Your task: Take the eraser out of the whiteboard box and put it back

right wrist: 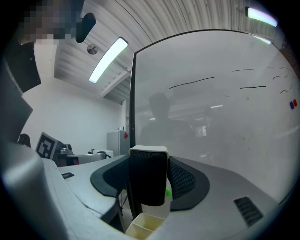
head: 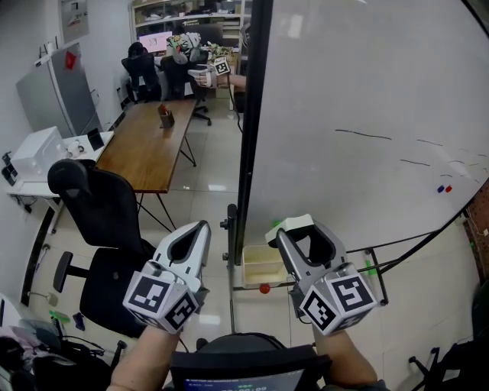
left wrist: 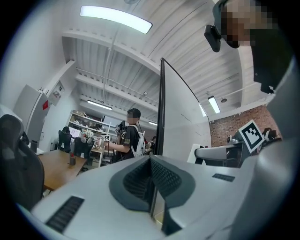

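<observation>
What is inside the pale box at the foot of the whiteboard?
The box shows only a bare pale bottom where visible. The right gripper, shut on the eraser above it, covers its right end, which cannot be seen.

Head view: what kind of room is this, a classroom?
More likely an office or lab workroom. A big whiteboard stands in front, a long wooden table runs toward the back, and a black office chair stands beside it, with more chairs and shelves at the far end.

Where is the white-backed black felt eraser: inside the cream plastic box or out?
Out: the eraser sits clamped between the right gripper's jaws, with the box below.
</observation>
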